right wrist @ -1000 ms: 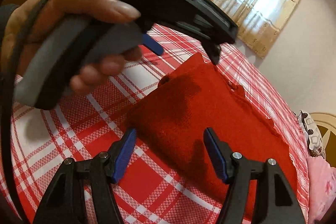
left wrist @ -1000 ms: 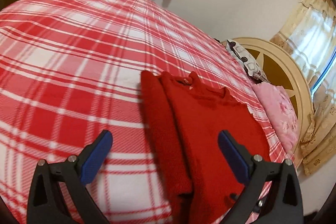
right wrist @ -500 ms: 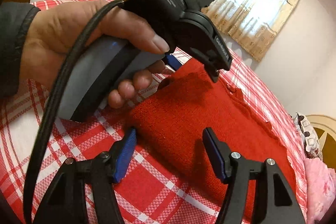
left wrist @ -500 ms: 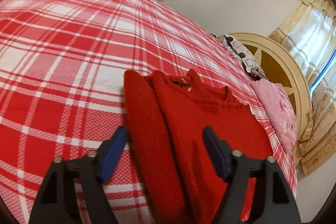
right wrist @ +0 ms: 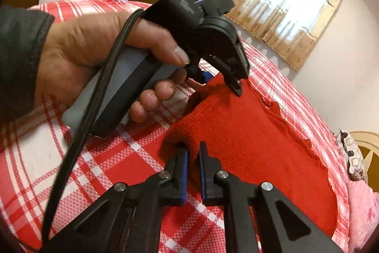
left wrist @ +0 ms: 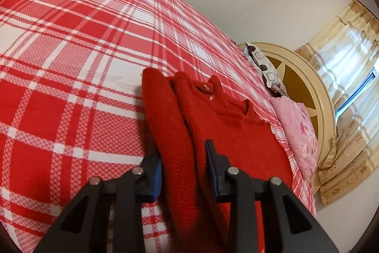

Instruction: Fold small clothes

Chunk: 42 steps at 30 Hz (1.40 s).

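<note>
A red knitted sweater (left wrist: 227, 134) lies flat on the plaid bedspread (left wrist: 71, 63), one sleeve already folded inward; the main folds remain. Nearest, the right gripper (right wrist: 193, 163) is clamped on the sweater's hem corner. Along the same edge, the left gripper's (left wrist: 183, 167) jaws are closing around the folded sleeve. Beyond the sweater sits a pink pillow (left wrist: 298, 132).

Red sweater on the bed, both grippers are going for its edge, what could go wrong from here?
The left gripper is closing on the folded sleeve of the red sweater; it may catch only that layer, so the fold opens when lifted. The right gripper pinches just a corner, which could slip out. Either might also snag the plaid bedspread.
</note>
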{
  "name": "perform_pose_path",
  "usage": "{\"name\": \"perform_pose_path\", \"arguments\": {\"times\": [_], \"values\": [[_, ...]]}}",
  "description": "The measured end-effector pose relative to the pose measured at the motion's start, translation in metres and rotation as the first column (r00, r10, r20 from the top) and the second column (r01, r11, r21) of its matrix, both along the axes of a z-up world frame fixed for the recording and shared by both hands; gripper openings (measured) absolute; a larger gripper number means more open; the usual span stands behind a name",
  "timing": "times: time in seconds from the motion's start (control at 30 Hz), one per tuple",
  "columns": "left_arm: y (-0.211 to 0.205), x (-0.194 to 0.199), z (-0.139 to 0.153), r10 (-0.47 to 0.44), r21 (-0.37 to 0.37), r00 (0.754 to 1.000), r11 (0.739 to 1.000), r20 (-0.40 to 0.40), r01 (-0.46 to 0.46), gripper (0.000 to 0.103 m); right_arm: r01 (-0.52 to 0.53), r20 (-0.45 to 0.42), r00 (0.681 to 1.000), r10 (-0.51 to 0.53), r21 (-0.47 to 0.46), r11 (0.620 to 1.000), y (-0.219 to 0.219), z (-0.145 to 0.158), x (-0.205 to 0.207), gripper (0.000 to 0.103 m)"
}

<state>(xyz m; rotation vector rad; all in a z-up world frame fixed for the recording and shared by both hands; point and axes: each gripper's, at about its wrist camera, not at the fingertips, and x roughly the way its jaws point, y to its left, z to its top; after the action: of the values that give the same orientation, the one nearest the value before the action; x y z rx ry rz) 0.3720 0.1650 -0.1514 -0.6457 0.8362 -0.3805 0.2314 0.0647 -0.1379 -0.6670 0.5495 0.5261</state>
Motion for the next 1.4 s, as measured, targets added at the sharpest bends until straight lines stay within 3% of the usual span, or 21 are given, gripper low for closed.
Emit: {"name": "perform_pose_path", "arguments": {"times": [0.23, 0.5, 0.87, 1.4], "values": [[0.004, 0.001, -0.001, -0.001, -0.043, 0.999, 0.999, -0.033, -0.001, 0.029, 0.002, -0.018, 1.0, -0.002, 0.041, 0.999, -0.014, 0.008, 0.0, 0.007], [0.005, -0.001, 0.006, 0.014, -0.122, 0.998, 0.992, -0.059, -0.021, 0.027, 0.069, -0.068, 0.996, -0.057, 0.191, 0.979, -0.063, 0.027, 0.013, 0.007], [-0.04, 0.009, 0.048, -0.031, -0.11, 0.999, 0.993, 0.017, 0.032, 0.025, 0.123, -0.049, 0.992, -0.114, 0.284, 0.951, -0.101, 0.046, 0.005, 0.006], [-0.111, 0.031, 0.077, -0.127, -0.08, 0.989, 0.988, 0.078, 0.133, 0.025, 0.239, -0.053, 0.97, -0.236, 0.365, 0.9, -0.176, 0.067, 0.012, 0.006]]}}
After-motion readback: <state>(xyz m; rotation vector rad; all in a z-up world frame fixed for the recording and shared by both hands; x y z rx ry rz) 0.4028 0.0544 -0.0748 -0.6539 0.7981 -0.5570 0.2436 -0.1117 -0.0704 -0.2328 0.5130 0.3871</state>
